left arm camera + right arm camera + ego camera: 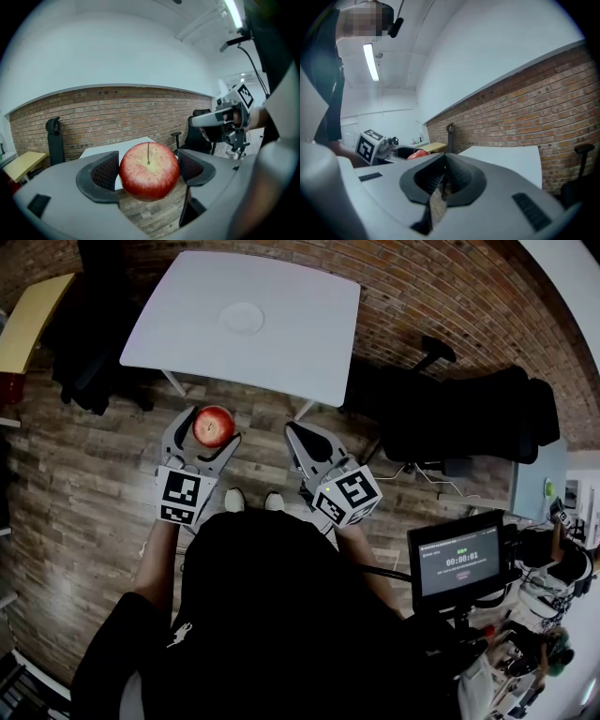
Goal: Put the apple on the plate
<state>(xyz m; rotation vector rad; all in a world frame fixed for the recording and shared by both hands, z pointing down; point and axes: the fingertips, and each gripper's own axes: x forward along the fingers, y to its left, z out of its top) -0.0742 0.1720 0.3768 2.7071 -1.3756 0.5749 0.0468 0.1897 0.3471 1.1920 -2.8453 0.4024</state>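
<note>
Pinched between the two dark pads point(105, 173) of the left gripper point(208, 429): a red apple point(214, 426), gripped at its sides and filling the gap between the jaws, with the stem end turned toward that gripper's own camera. Held off the ground over the wooden plank floor point(84, 484), just short of the near edge of the white table point(291, 343) and not yet above it. Farther on, near the middle of that tabletop, a small white plate point(242, 318), lying flat with nothing on it, well apart from the apple. Just beside the left gripper, at the same height, the right gripper point(300, 433), jaws closed together with nothing between them, pointing toward the table's near edge. In the right gripper view, only a thin slit of floor between the meeting pads point(461, 180), with the table's white top point(506, 157) and a brick wall point(525, 112) beyond. To the right of the table, a black office chair point(469, 418). Lower right, a small monitor point(459, 562) showing a timer. At the far left edge, part of a yellow tabletop point(33, 320).
</note>
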